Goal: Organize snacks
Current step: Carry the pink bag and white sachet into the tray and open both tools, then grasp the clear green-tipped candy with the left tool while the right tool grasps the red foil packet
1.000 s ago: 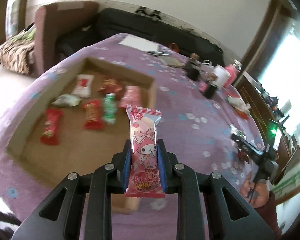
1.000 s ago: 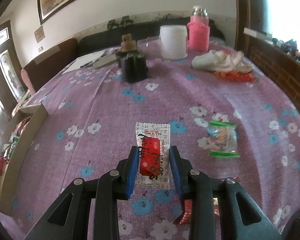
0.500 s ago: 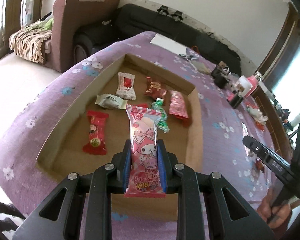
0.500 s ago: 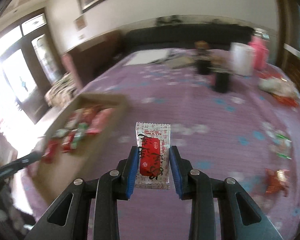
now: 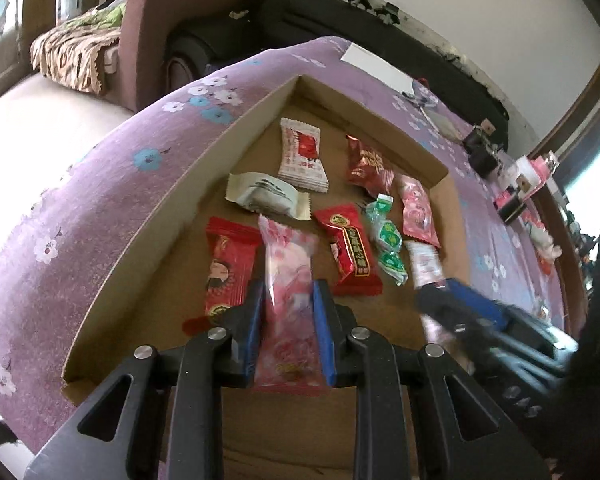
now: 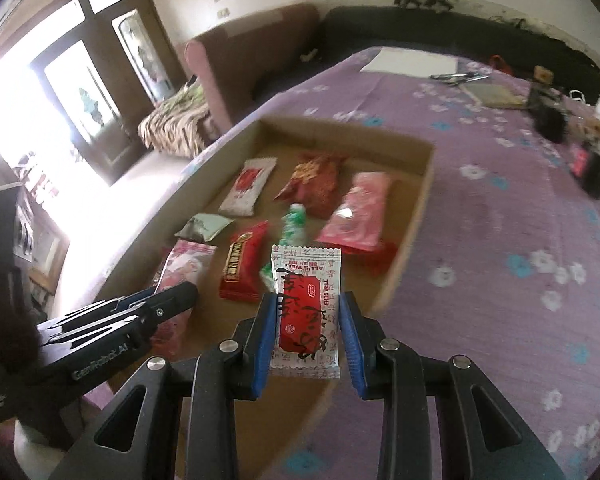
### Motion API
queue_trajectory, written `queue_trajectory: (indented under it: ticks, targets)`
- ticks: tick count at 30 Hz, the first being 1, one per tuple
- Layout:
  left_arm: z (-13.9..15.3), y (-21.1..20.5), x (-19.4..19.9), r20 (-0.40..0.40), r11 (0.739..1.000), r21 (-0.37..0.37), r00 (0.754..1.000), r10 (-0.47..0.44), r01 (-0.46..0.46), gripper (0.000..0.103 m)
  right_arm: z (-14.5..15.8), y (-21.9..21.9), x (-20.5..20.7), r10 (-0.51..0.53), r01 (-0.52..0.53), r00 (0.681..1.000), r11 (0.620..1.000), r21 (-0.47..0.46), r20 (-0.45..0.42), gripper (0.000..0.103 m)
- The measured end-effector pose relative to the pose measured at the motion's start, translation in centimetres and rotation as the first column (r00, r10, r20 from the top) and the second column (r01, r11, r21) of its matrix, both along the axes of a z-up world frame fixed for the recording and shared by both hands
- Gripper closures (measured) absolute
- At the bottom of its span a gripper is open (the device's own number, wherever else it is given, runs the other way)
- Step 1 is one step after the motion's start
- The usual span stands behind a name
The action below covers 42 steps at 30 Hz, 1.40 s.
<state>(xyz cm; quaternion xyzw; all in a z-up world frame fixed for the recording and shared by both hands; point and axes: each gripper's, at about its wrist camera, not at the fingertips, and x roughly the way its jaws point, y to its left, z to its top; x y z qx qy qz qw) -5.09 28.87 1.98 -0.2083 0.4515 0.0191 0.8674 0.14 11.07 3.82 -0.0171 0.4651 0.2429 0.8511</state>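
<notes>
While both grippers hover over cardboard box (image 5: 236, 136) | left gripper (image 5: 288, 300) clamped on pink snack pack (image 5: 288, 280) above box floor | right gripper (image 6: 306, 320) clamped on white-red snack packet (image 6: 306, 304) near box's right wall | loose snacks inside.

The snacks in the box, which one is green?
The twisted green candy wrapper, lying in the cardboard box between the red bar with gold writing and the pink packet. Every other snack there is red, pink or whitish.
</notes>
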Motion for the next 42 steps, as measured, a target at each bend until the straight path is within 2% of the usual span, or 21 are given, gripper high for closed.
queue_trajectory:
  ticks: [6, 9, 12, 13, 14, 16, 22, 24, 26, 30, 32, 33, 36, 39, 41, 42]
  targets:
    - [0.7, 0.9, -1.3, 0.022, 0.999, -0.04, 0.999, 0.031, -0.03, 0.079, -1.2, 2.4, -0.2, 0.035, -0.035, 0.999, 0.999, -0.038, -0.008, 0.068]
    - [1.6, 1.0, -2.1, 0.041, 0.997, -0.058, 0.997, 0.059, -0.057, 0.064, -1.1, 2.4, -0.5, 0.044, -0.044, 0.999, 0.999, -0.024, -0.002, 0.066]
    - [3.4, 0.5, -3.4, 0.097, 0.996, -0.055, 0.993, 0.073, -0.067, 0.063, -0.1, 1.6, -1.1, 0.037, -0.036, 0.999, 0.999, -0.007, 0.022, 0.066]
    - [3.9, 0.2, -3.8, 0.117, 0.996, -0.051, 0.99, 0.073, -0.068, 0.06, 0.3, 1.2, -1.3, 0.032, -0.033, 0.999, 0.999, 0.002, 0.033, 0.063]
    - [4.6, -0.3, -4.5, 0.142, 0.997, -0.046, 0.987, 0.074, -0.068, 0.05, 0.9, 0.3, -1.8, 0.021, -0.022, 0.998, 1.0, 0.015, 0.051, 0.059]
    - [5.4, -1.3, -5.2, 0.171, 0.997, -0.041, 0.983, 0.069, -0.063, 0.038, 1.7, -1.3, -2.3, -0.003, 0.0, 0.997, 0.999, 0.033, 0.073, 0.055]
    - [6.4, -7.5, -5.4, 0.185, 0.995, -0.003, 0.978, -0.096, 0.098, 0.038, 2.8, -10.9, -3.1, -0.174, 0.169, 0.978, 0.984, 0.059, 0.11, 0.054]
    - [6.2, -9.7, -5.3, 0.176, 0.987, 0.007, 0.971, -0.161, 0.162, 0.038, 2.7, -15.5, -3.0, -0.263, 0.259, 0.959, 0.965, 0.047, 0.11, 0.053]
    - [5.9, -11.6, -5.2, 0.164, 0.976, 0.016, 0.962, -0.218, 0.218, 0.038, 2.5, -20.8, -2.7, -0.368, 0.368, 0.923, 0.93, 0.024, 0.113, 0.053]
    - [5.1, -14.6, -4.9, 0.133, 0.958, 0.023, 0.949, -0.286, 0.286, 0.038, 1.9, -30.9, -1.5, -0.574, 0.579, 0.811, 0.815, -0.014, 0.113, 0.053]
    - [5.0, -15.4, -4.8, 0.121, 0.953, 0.025, 0.946, -0.302, 0.302, 0.038, 1.2, -35.1, -0.5, -0.644, 0.65, 0.758, 0.759, -0.034, 0.104, 0.053]
    - [5.0, -15.7, -4.9, 0.118, 0.953, 0.03, 0.945, -0.304, 0.302, 0.038, 0.9, -36.5, 0.0, -0.664, 0.669, 0.742, 0.742, -0.035, 0.097, 0.053]
    - [5.1, -16.1, -5.2, 0.112, 0.953, 0.045, 0.947, -0.303, 0.299, 0.038, 0.0, -39.1, 1.5, -0.693, 0.697, 0.717, 0.716, -0.045, 0.079, 0.053]
    - [5.1, -16.0, -5.4, 0.103, 0.956, 0.052, 0.951, -0.293, 0.289, 0.038, -1.0, -39.9, 2.9, -0.693, 0.696, 0.718, 0.716, -0.051, 0.064, 0.055]
    - [5.0, -16.0, -5.4, 0.099, 0.958, 0.055, 0.953, -0.285, 0.281, 0.038, -2.0, -39.7, 4.0, -0.685, 0.686, 0.728, 0.726, -0.052, 0.038, 0.078]
    - [4.9, -16.0, -5.4, 0.098, 0.96, 0.057, 0.955, -0.28, 0.276, 0.038, -2.3, -39.4, 4.3, -0.683, 0.683, 0.73, 0.729, -0.048, 0.027, 0.078]
